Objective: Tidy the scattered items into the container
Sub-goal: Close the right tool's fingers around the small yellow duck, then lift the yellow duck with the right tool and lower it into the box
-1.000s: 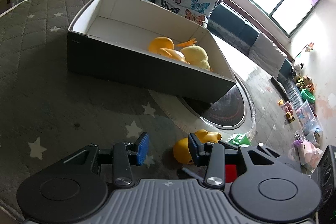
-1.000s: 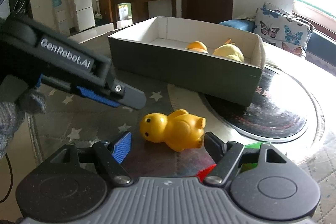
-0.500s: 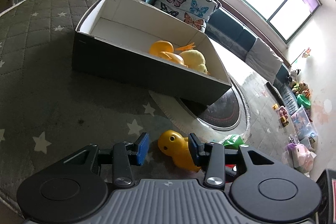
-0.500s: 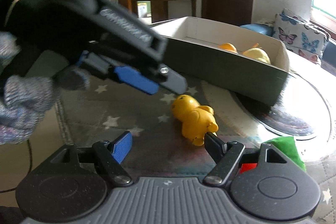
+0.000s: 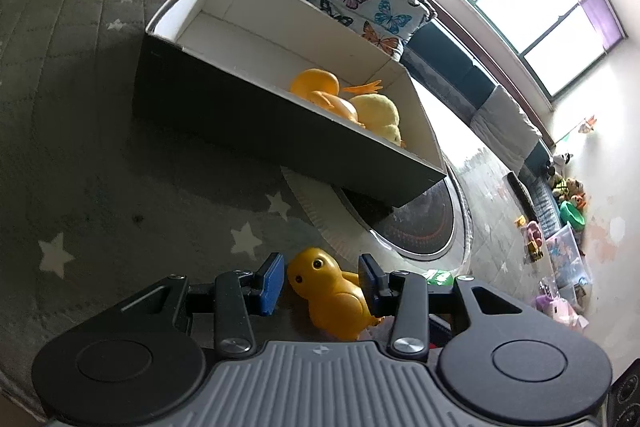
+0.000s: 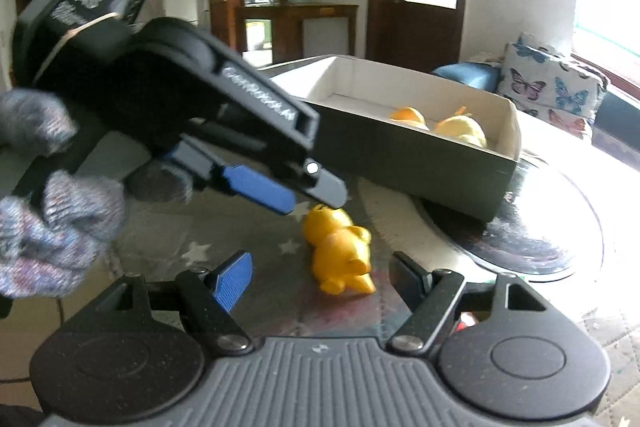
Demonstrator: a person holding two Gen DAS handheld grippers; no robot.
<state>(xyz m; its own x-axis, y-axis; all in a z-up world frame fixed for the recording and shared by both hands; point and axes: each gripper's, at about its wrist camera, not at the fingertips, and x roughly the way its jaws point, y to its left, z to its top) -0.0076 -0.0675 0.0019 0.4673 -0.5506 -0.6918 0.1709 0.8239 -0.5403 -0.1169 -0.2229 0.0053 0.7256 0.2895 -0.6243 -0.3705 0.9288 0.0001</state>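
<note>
A yellow toy duck (image 5: 332, 291) lies on its side on the grey star-patterned table cover. My left gripper (image 5: 320, 283) is open, its blue pads on either side of the duck without pressing on it. In the right wrist view the left gripper (image 6: 304, 197) reaches in from the left, tips at the head of the duck (image 6: 340, 255). My right gripper (image 6: 324, 279) is open and empty, just short of the duck. Behind stands the dark box (image 5: 280, 131) with a white inside, holding an orange duck (image 5: 316, 87) and a pale yellow plush (image 5: 378, 115).
A round glossy black disc (image 5: 420, 223) lies under the box's right end. A green item (image 5: 440, 277) and something red (image 6: 466, 319) lie near the right fingers. A gloved hand (image 6: 52, 219) holds the left gripper. A sofa with a butterfly cushion (image 5: 372, 3) stands behind.
The left gripper has shifted so the duck, earlier by its right finger, now sits between both fingers. In the right wrist view it has come in over the duck's head.
</note>
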